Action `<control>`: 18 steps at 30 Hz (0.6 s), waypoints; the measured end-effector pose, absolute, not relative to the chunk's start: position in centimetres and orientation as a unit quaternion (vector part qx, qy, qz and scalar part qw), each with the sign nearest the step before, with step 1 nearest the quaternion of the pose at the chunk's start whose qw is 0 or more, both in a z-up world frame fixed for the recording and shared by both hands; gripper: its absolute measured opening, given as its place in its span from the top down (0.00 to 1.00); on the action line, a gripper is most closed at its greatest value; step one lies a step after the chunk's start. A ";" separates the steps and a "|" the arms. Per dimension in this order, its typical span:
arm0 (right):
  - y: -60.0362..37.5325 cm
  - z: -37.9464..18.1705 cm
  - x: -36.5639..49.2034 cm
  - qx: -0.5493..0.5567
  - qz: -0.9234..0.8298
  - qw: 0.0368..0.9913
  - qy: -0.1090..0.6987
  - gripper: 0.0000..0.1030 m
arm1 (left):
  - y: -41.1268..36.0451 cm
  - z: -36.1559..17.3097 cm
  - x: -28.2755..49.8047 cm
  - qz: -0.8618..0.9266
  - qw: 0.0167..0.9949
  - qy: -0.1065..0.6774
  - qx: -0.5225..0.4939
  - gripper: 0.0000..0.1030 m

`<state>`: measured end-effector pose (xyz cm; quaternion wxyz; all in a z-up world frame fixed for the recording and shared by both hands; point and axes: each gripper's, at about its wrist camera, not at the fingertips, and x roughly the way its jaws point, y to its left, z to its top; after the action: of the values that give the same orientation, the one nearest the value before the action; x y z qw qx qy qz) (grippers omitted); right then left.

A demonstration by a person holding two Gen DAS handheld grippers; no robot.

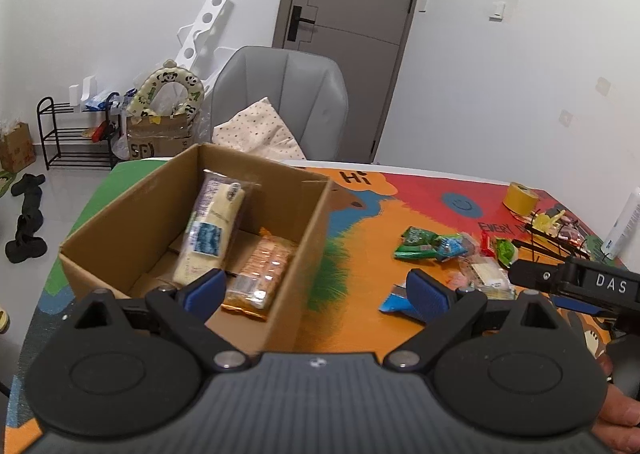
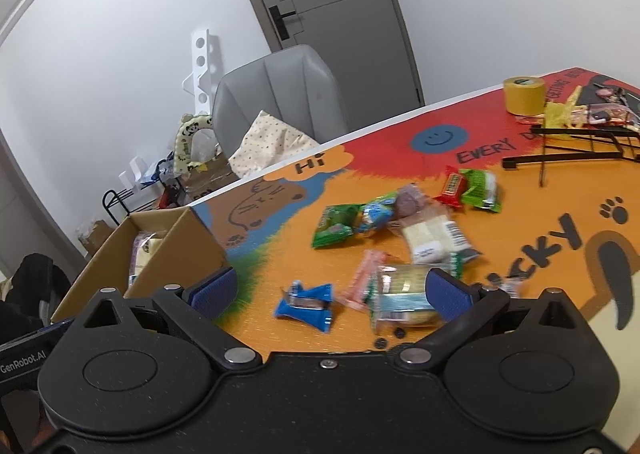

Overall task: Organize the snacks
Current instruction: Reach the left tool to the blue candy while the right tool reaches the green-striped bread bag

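Blue-padded and black-framed, the left gripper (image 1: 316,290) hangs with its jaws spread wide and nothing between them, straddling the near right wall of a cardboard box (image 1: 304,250). One blue pad sits over the inside of the box, the other over the worktop (image 1: 360,254) outside it. The right gripper (image 2: 330,290) is likewise released and empty, low over the loose snacks.

Nearest its pads lie a blue wrapper (image 2: 306,304), a pale pink packet (image 2: 362,282) and a clear-wrapped pale cake (image 2: 404,294), which lies just beside the right pad; whether it touches is hard to tell through the blur. Further off lie a white cake packet (image 2: 430,240), two green packets (image 2: 334,228) (image 2: 480,188), a blue-and-green sweet (image 2: 376,212) and a small red wrapper (image 2: 454,190), all scattered on the orange part of the printed worktop.

Inside the box, a long cream-coloured packet (image 1: 212,230) leans against the far wall and an orange cracker pack (image 1: 260,274) lies beside it on the floor of the box.

Towards the far edge stand a roll of yellow tape (image 2: 524,94), some black cable ties (image 2: 568,150) and more small wrappers. Beyond the worktop are a grey chair (image 1: 280,94) holding a dotted cushion (image 1: 260,130), and a grey door (image 1: 348,34).
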<state>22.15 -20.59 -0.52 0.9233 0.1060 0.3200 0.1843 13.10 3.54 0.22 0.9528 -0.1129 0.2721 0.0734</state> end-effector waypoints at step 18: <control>-28.5 -3.1 23.1 0.134 0.156 0.922 0.329 0.00 | -3.1 -0.9 16.2 0.047 0.955 0.277 -0.093 0.07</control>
<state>23.11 -28.45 -3.09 0.9218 0.1343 0.3286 0.1558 16.20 -3.12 -0.92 0.9553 -0.0934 0.2767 0.0471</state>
